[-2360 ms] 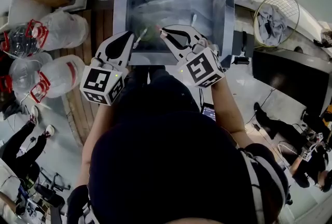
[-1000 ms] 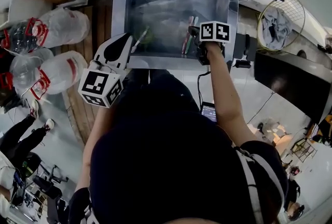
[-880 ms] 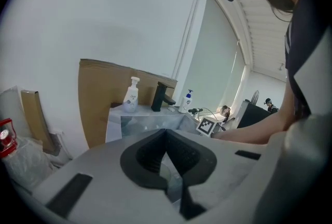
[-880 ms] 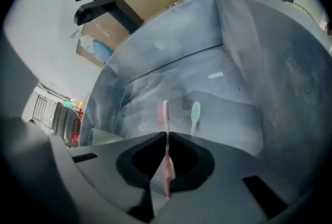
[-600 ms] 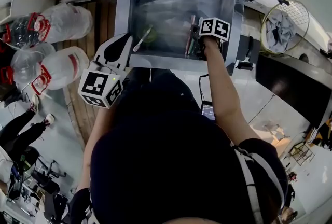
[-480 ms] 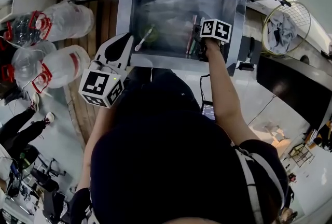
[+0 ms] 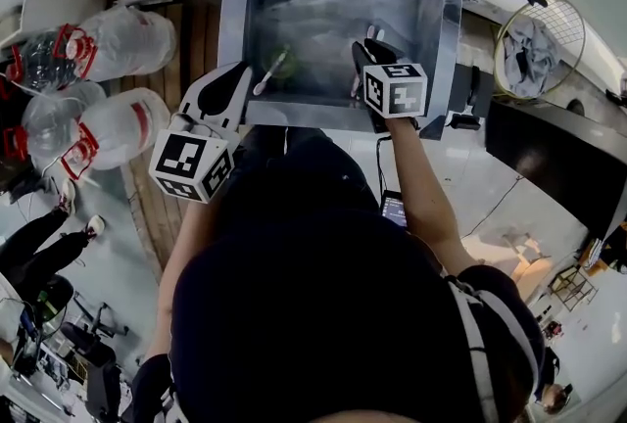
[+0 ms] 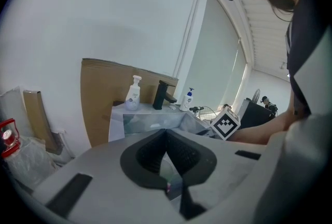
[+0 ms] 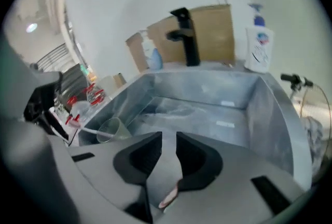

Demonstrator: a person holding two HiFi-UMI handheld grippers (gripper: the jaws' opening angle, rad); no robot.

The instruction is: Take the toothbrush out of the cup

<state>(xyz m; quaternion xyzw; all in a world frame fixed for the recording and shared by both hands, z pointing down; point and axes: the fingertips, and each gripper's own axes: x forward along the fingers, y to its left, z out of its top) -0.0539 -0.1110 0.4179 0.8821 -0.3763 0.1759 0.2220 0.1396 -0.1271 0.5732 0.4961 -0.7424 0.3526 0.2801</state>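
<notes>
Step in hand: release of the toothbrush (image 9: 168,198), already out of the cup (image 9: 111,127).

- The right gripper (image 9: 168,137) is held over the right side of the sink (image 7: 235,39), pointed steeply down. Its jaws have just been opening and stand a narrow gap apart. The pink end of the toothbrush is seen low between them, and no firm pinch can be made out. In the head view only pale tips show past the jaws, so whether one brush or two is there cannot be told.
- The left gripper (image 8: 166,132) is parked at the near-left rim of the sink, jaws together at the tips. It appears pinched on the end of a white stick (image 7: 268,75) that leans out of the cup, possibly another brush. That grip is judged, not clearly seen.
- The cup sits tilted at the near-left of the sink floor, well apart from the right gripper.

How it is best done:
- The jaws should be opened fully before the gripper is drawn away, so the handle is not dragged or flicked.
- The brush should be let down low onto the sink floor, not dropped from height.
- The left gripper should be kept steady so the cup is not tipped.
- The right gripper should be backed off along its own line.
</notes>
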